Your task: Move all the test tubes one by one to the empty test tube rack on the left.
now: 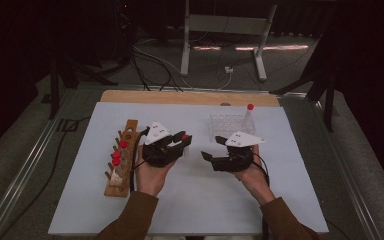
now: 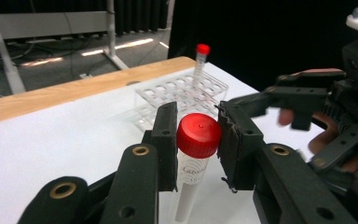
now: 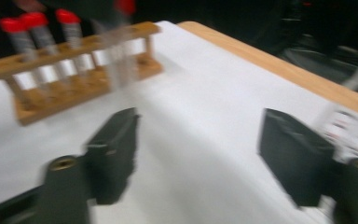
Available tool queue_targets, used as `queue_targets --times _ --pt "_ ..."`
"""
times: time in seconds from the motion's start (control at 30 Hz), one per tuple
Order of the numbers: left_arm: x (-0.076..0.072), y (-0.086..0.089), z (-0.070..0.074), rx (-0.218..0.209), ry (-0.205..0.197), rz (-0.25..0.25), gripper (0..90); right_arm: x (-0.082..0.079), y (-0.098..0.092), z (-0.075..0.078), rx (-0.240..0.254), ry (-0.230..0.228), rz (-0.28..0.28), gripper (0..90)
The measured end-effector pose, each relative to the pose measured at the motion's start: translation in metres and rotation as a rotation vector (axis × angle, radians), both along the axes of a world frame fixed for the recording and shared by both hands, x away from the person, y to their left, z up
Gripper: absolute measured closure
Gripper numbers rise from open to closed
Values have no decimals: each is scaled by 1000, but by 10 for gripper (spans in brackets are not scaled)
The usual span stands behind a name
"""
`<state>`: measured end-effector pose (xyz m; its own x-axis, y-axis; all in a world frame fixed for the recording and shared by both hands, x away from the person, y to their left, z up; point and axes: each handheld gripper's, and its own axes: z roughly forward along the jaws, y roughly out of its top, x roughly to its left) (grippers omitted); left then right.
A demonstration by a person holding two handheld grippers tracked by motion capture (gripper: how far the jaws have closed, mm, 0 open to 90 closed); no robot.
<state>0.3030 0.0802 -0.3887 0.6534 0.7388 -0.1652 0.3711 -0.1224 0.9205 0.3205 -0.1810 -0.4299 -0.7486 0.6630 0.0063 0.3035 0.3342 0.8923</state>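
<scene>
red-capped tube (image 2: 197, 140) clamped just under its cap between the pads of the left gripper (image 2: 196, 144), upright, white body hanging below the jaws over the white table mat (image 2: 65, 140).

high view: left gripper (image 1: 184, 138) sits left of centre on the mat (image 1: 195, 200), its tips pointing right, with the tube's red cap (image 1: 185, 136) at them. right gripper (image 1: 215, 148) is just right of it, tips pointing left, jaws spread and holding nothing, near the tube but apart from it. wooden rack (image 1: 122, 160) lies at the left side of the mat, running near to far, with three red-capped tubes (image 1: 117, 155) standing in it; far holes look vacant. clear plastic rack (image 1: 228, 123) is at far centre-right and holds one red-capped tube (image 1: 249, 116) at its right end.

left gripper view: clear rack (image 2: 177, 95) sits beyond the held tube, its one tube (image 2: 200, 60) standing in a far cell, the other cells unfilled. right gripper (image 2: 261, 105) comes in from the right, released.

right gripper view: blurred. right gripper (image 3: 198, 140) jaws stand wide apart, nothing between them, white mat under. wooden rack (image 3: 70, 65) at far left with three capped tubes (image 3: 32, 28) in a row. another tube (image 3: 121, 60) shows in front of the rack, red cap at the top edge. a corner of the clear rack (image 3: 354, 133) shows at the right.
</scene>
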Motion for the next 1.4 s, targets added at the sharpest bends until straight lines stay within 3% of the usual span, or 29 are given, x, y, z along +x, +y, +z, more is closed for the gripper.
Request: queue_targets --times 0.13,0.3,0.67,0.87,1.0,1.4 --pt "0 18 8 -11 -8 11 707 0 -20 -1 13 10 -56 95" --pt "-1 39 17 -18 -16 34 707 -4 -42 -5 0 25 -109 46" --pt "1 90 31 -21 -20 135 705 -13 -81 -9 41 27 -167 19" --pt "5 114 30 -17 -15 193 705 -14 -84 -8 49 24 -171 19" --pt "11 126 25 8 -23 202 704 -14 -81 -11 42 28 -163 19" --pt "20 137 12 53 -24 247 704 -14 -81 -14 39 32 -154 19"
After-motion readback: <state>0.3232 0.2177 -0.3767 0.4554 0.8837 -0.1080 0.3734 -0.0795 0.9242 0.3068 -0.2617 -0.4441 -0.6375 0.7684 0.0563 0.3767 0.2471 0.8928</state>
